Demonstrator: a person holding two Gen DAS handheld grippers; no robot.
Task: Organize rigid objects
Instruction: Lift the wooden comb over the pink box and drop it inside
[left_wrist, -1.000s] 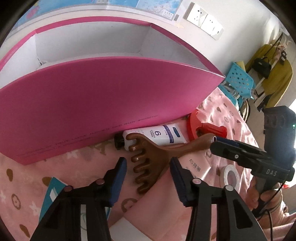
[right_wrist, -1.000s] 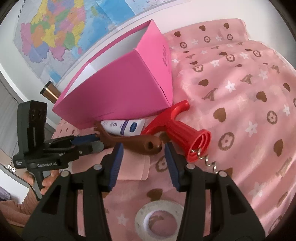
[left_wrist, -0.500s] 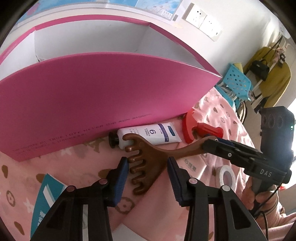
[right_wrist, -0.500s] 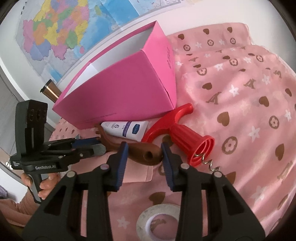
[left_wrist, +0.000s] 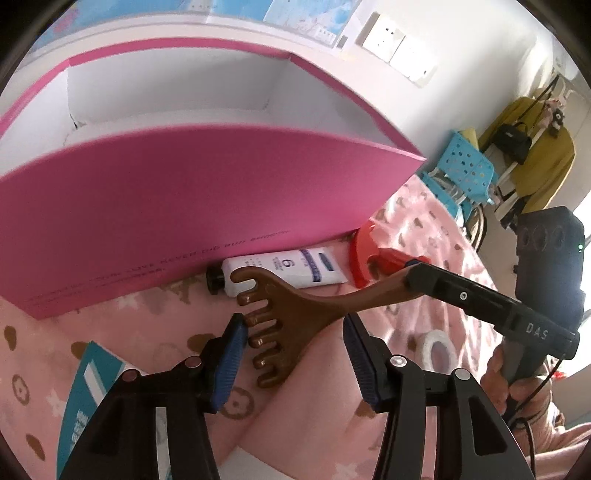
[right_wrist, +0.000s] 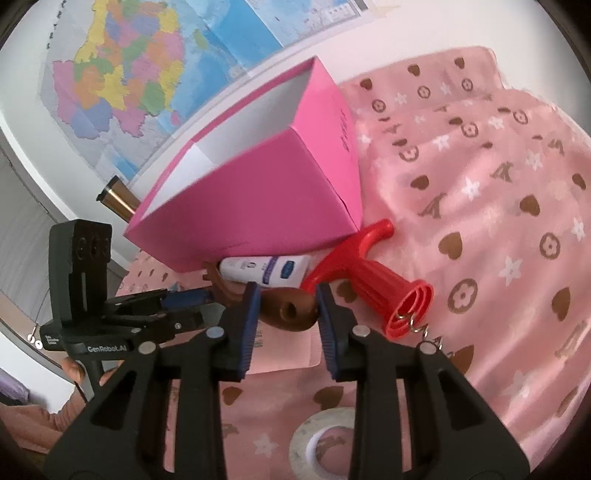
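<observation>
So the biggest thing here is the pink patterned cloth (right_wrist: 498, 206) covering the whole surface, hearts and stars all over it. On top of that sits the big pink box (left_wrist: 192, 206), open at the top with a white inside, and nothing showing in the part of the inside you can see. Behind it there's a map (right_wrist: 147, 70) on the wall.

Next down in size, the wooden comb-shaped massager (left_wrist: 284, 317): brown, lying just in front of the box, prongs toward the left side, handle running off to the right. The right gripper (right_wrist: 286, 314) has the rounded handle end squeezed between its blue pads and the jaws are closing in on it. The left gripper (left_wrist: 291, 347) is around the pronged head; its jaws are opening, left pad right beside the prongs, right pad clearly off the wood, so it's let go.

Right against the box wall is a white lotion tube (left_wrist: 284, 267) with a black cap, and beside that a red corkscrew (right_wrist: 373, 273) lying on its side. A tape roll (right_wrist: 325, 439) sits nearer the camera, and a teal booklet (left_wrist: 88, 402) pokes in at the lower left
</observation>
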